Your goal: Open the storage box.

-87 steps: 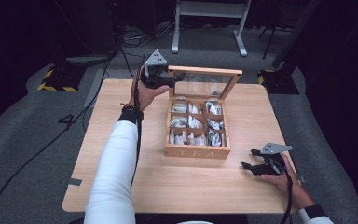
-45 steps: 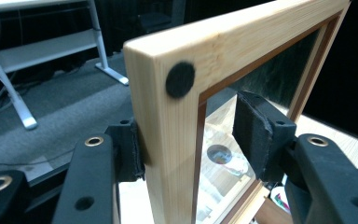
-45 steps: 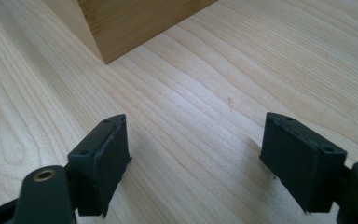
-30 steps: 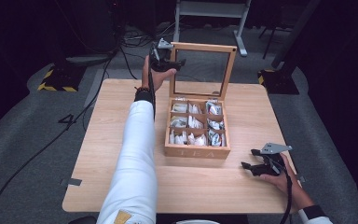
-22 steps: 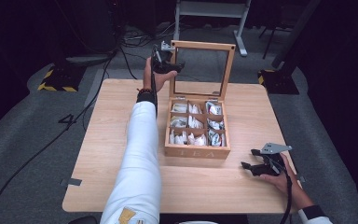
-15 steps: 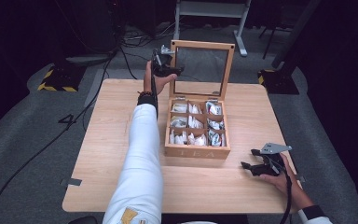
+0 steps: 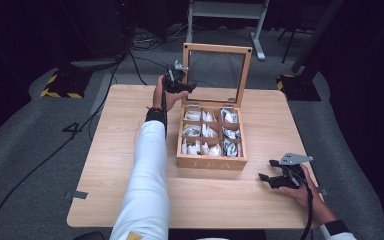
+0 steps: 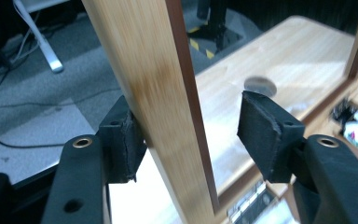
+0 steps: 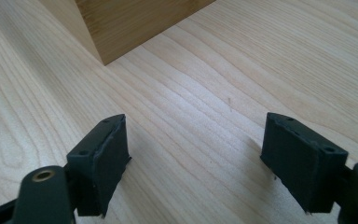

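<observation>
Carpet (image 7: 35,165), grey, lies around my pale wood table (image 7: 110,145); cables trail at far left. My left gripper (image 7: 176,82) straddles the raised lid (image 7: 217,73) frame, jaws spread. Tea box (image 7: 211,135) sits mid-table, packets inside. Right gripper (image 7: 275,179) rests released near it.

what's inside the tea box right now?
The tea box holds a grid of compartments filled with pale wrapped tea bags. Its lid stands open. Whatever lies beneath the top bags is covered.
</observation>
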`<act>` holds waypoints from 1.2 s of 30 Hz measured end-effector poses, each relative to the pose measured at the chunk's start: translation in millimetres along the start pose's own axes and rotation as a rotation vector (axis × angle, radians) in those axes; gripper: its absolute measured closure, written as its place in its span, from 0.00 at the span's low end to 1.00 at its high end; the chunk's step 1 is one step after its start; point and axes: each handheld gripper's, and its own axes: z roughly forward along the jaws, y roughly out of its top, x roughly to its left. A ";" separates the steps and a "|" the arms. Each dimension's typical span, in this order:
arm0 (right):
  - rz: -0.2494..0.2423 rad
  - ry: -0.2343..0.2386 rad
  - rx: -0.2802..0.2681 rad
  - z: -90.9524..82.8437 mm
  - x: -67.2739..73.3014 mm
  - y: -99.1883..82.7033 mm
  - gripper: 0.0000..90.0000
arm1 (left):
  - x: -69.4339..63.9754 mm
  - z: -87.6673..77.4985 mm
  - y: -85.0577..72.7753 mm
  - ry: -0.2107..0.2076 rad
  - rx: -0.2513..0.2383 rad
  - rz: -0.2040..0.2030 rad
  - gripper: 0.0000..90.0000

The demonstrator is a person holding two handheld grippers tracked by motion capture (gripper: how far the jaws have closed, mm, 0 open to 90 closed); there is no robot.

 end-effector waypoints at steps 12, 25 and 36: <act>-0.003 0.002 0.001 0.0 -0.3 0.0 0.25 | -6.5 5.3 -21.8 -0.014 0.072 0.024 0.47; -0.009 0.017 0.018 -2.1 -2.5 1.1 0.27 | -24.5 -54.0 -34.6 -0.051 0.100 0.106 0.26; 0.013 0.019 -0.029 -15.2 -6.5 13.1 0.28 | -33.9 -110.0 -59.8 -0.033 0.104 0.180 0.19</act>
